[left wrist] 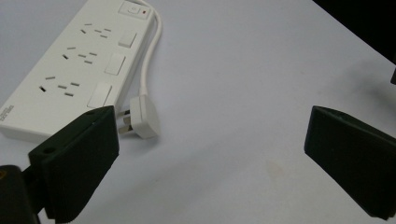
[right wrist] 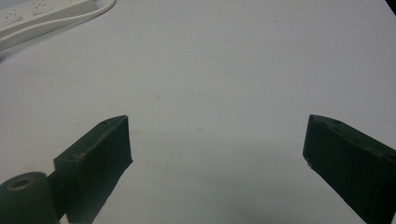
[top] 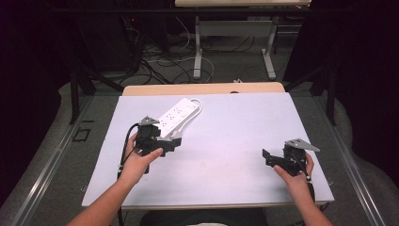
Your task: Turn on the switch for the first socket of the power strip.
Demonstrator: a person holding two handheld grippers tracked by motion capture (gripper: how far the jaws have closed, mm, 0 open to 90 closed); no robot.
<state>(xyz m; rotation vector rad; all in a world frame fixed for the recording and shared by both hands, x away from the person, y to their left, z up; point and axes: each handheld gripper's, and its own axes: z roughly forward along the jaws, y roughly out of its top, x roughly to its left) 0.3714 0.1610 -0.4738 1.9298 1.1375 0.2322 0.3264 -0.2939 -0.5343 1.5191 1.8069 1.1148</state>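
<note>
With jaws spread wide & empty, left hand-held gripper [left wrist: 210,158] sits just short of plug [left wrist: 144,115], ahead-left, beside power strip [left wrist: 70,77]. Strip's long axis runs away; right hand-held gripper [top: 277,159], also open, is well apart.

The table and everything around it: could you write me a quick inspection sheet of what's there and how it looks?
Surface: pale grey mat over a wooden tabletop; a few faint marks.
Job's things: white plastic three-socket power strip lies flat at the mat's far left; its white plug lies unplugged beside it, prongs showing.
Clutter: nothing seen on the mat.
Grippers: left gripper has its jaws wide apart, nothing between them, close by the plug; right gripper open too, over bare mat.
Cables: the strip's white cord loops round its switch end to the plug; a black cable trails from each gripper.
Surroundings: dark room, grey floor, loose wires under a second table behind.
</note>
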